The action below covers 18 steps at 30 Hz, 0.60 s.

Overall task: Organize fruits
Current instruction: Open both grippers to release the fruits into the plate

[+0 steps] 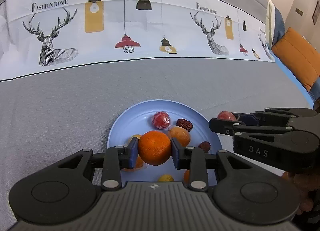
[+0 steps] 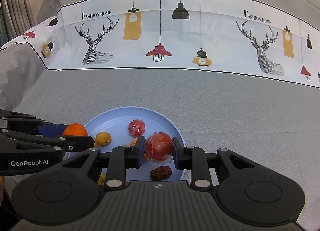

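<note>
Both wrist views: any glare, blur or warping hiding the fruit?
Left wrist view: sharp, even light, orange round fruit clear, fisheye bows the printed cloth band. Right wrist view: sharp too, small glints on the plastic-wrapped red fruit; corners darken.

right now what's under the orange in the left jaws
The orange hangs over the blue plate. Below it peek another orange fruit and an orange-yellow piece. What lies directly underneath is covered.

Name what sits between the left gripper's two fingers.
An orange, clamped between the left gripper's blue pads above the blue plate; the left wrist view shows it.
</note>
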Motion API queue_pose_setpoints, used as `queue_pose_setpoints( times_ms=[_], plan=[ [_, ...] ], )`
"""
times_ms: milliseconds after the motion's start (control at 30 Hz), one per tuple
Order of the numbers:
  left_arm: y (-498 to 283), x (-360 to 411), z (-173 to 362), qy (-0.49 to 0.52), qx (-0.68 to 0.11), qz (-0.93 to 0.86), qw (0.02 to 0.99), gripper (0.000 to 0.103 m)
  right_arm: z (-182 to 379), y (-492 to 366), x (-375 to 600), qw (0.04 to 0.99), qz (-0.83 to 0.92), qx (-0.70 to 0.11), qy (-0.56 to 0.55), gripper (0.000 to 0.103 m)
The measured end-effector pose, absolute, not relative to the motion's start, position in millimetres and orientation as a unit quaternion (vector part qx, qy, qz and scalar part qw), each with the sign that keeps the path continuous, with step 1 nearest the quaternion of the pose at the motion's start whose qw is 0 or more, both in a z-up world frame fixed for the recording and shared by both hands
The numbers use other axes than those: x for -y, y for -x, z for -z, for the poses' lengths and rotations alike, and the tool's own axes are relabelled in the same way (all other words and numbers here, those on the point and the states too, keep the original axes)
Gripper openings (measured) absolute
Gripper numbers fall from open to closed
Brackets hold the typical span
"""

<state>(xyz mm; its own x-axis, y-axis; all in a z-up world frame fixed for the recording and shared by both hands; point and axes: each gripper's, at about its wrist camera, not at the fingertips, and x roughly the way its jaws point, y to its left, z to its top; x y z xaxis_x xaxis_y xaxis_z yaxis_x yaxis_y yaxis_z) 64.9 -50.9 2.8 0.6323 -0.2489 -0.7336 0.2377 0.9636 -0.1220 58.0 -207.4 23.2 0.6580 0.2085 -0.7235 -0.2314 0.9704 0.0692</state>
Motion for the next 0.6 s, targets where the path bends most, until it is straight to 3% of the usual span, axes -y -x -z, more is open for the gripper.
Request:
queue_pose_setpoints(
  times_ms=[100, 167, 300, 367, 433, 600],
  plan=[
    [-66, 47, -4, 0.018, -0.408, 0.130, 0.904, 0.048, -24, -58, 208, 0.912, -0.110, -0.394, 0.018, 0.032],
    [-66, 44, -6, 0.022, -0.402, 0.126, 0.907, 0.061, -26, -57, 210, 0.914, -0.102, -0.392, 0.011, 0.050],
    [-65, 35, -12, 0.035, -0.391, 0.115, 0.912, 0.073, -28, -57, 214, 0.916, -0.095, -0.391, 0.002, 0.059],
    [-62, 31, -16, 0.040, -0.383, 0.108, 0.916, 0.079, -28, -57, 215, 0.917, -0.088, -0.390, 0.003, 0.075],
    [-58, 27, -21, 0.047, -0.376, 0.109, 0.919, 0.081, -31, -54, 217, 0.920, -0.077, -0.384, 0.003, 0.085],
    [-39, 24, -40, 0.026, -0.342, 0.095, 0.934, 0.084, -48, -42, 230, 0.932, -0.053, -0.359, -0.020, 0.099]
  ],
)
